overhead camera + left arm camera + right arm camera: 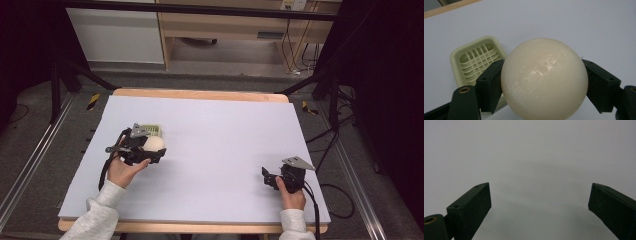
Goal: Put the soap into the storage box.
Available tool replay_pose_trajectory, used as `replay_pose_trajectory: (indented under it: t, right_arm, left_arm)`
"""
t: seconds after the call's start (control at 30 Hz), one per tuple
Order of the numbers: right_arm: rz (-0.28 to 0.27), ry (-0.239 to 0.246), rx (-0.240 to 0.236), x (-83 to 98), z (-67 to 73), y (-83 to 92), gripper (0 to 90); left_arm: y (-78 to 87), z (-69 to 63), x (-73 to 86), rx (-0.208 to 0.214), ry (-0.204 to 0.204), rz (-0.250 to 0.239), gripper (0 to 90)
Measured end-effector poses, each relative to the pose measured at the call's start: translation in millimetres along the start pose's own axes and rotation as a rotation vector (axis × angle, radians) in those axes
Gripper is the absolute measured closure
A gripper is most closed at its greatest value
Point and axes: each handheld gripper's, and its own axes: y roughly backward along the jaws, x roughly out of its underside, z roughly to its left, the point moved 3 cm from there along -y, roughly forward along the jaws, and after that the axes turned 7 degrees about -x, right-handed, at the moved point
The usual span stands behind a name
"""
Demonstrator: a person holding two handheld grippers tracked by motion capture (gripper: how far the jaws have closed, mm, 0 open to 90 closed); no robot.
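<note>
Pale lilac sheet over a wooden table, grey floor and a wooden desk beyond. Near the table's left side, left gripper clamped on a cream ball, jaws pressed to both its sides. Just behind the ball, a pale green slatted tray, nothing in it. Near the table's right front corner, right gripper, jaws wide apart, holding nothing.
</note>
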Motion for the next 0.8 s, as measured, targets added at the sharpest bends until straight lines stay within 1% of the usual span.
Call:
replay_pose_trajectory:
  t: [0.27,0.5,0.63,0.73,0.8]
  right_arm:
    - [-0.002,-0.002,0.0,0.0,0.1,0.1,4.9]
    - [-0.001,-0.001,0.0,0.0,0.1,0.3,4.9]
    - [-0.002,-0.002,0.0,0.0,0.1,0.1,4.9]
    - [-0.002,-0.002,0.001,0.0,0.2,0.2,4.9]
    - [-0.002,-0.003,0.001,0.0,0.1,0.2,4.9]
  left_arm:
    - [-2.6,7.2,-0.1,-0.013,0.01,0.007,23.9]
    - [-7.9,15.7,1.4,-0.032,0.029,0.018,23.9]
    - [-10.2,20.6,1.3,-0.04,0.027,0.029,23.9]
    - [-12.8,22.9,0.7,-0.046,0.042,0.025,23.9]
    - [-14.6,24.4,0.7,-0.048,0.042,0.031,23.9]
